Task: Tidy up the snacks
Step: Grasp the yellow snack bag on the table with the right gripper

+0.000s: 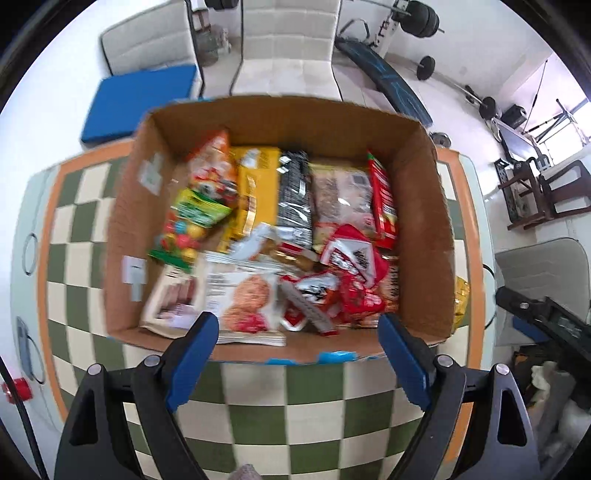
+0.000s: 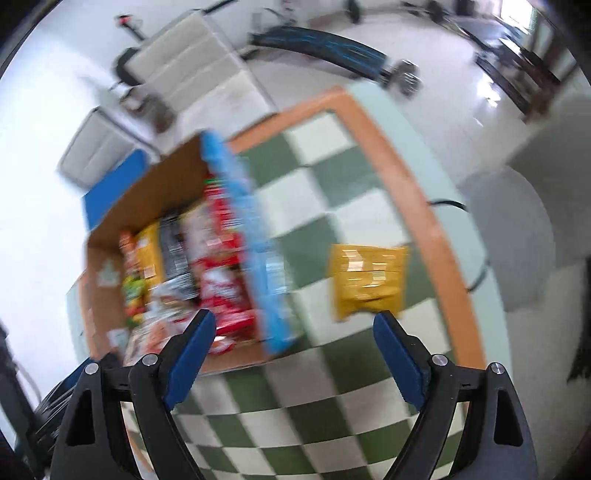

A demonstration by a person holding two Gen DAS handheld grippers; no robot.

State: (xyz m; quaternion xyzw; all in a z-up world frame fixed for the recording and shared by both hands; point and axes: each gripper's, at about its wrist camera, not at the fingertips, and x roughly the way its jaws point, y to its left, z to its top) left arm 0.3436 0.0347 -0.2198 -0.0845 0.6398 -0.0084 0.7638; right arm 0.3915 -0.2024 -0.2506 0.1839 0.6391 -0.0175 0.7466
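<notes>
A cardboard box (image 1: 421,192) stands on the checked table, filled with snack packets: a white cookie bag (image 1: 240,299), red wrappers (image 1: 354,266), a yellow pack (image 1: 258,192), a black pack (image 1: 293,199) and a green candy bag (image 1: 188,225). My left gripper (image 1: 299,328) hangs open above the box's near wall, nothing between its fingers. In the right wrist view the same box (image 2: 107,273) lies to the left, blurred. A yellow snack bag (image 2: 365,280) rests on the table right of the box. My right gripper (image 2: 295,325) is open and empty, the yellow bag just beyond its right finger (image 2: 395,350).
The table (image 1: 321,413) has a green and cream checked cloth with an orange border (image 2: 406,177). White chairs (image 1: 288,48), a blue cushion (image 1: 140,103) and weight equipment (image 1: 424,22) stand on the floor behind. The other gripper's black body (image 1: 546,321) shows at the right edge.
</notes>
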